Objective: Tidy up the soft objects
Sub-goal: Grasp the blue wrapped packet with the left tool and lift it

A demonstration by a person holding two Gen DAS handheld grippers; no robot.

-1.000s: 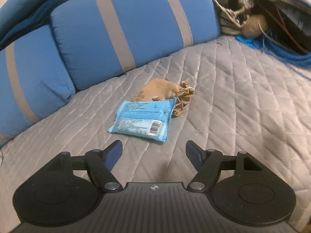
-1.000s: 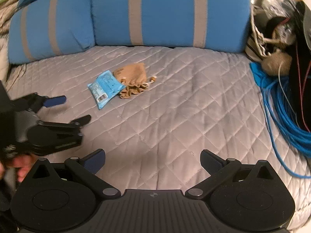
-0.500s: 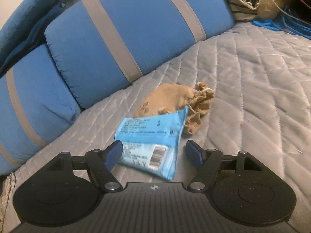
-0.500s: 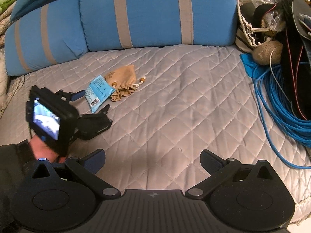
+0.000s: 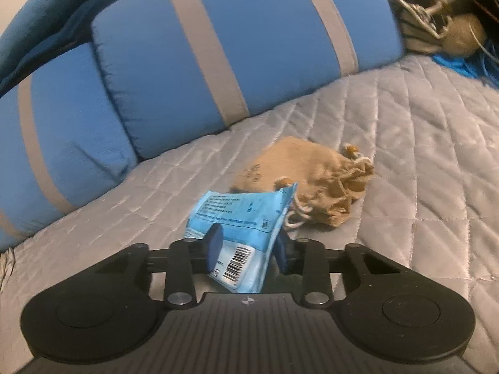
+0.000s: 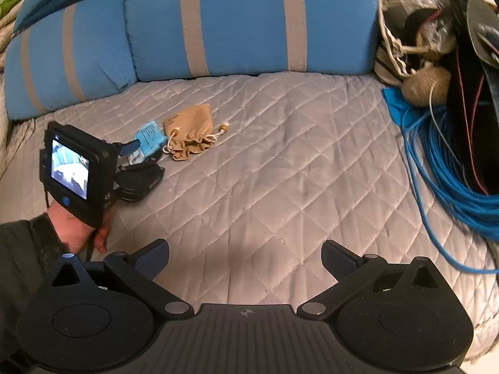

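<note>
While left tongs (image 5: 246, 249) pinch the crinkly blue packet (image 5: 240, 224), right tongs (image 6: 246, 260) splayed above quilted grey cover (image 6: 280, 168).

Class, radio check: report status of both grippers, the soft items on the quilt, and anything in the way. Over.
Left gripper just closed on blue packet. Right gripper open, empty, above quilt. Tan drawstring pouch touching packet's far end. Blue cable coil off right.
</note>
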